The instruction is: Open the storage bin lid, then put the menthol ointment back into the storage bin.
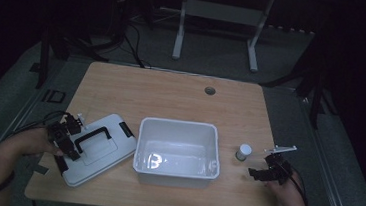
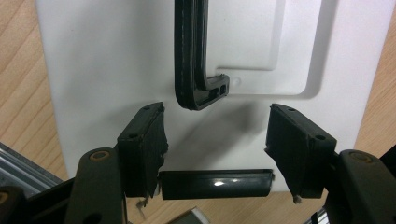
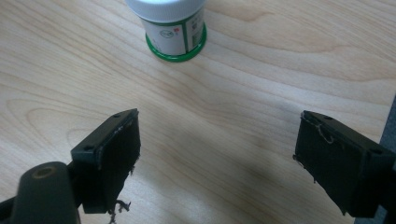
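The white bin (image 1: 176, 152) sits open and empty near the middle of the wooden worktop (image 1: 171, 94), and everything else is placed from it. To the bin's left lies a white lid (image 1: 97, 148), flat and turned at an angle, one corner close beside the bin's left wall. A black handle (image 1: 92, 138) runs across the lid's top. The left gripper (image 1: 67, 145) is over the lid's end farthest from the bin; in the left gripper view its jaws stand well apart above the white surface, either side of the handle's bent end (image 2: 201, 88), holding nothing. To the bin's right, apart from its wall, a small white-capped jar (image 1: 243, 152) with a green base stands upright. Farther right of the bin, near the jar, the right gripper (image 1: 268, 171) points at it, jaws spread wide and empty above bare wood.
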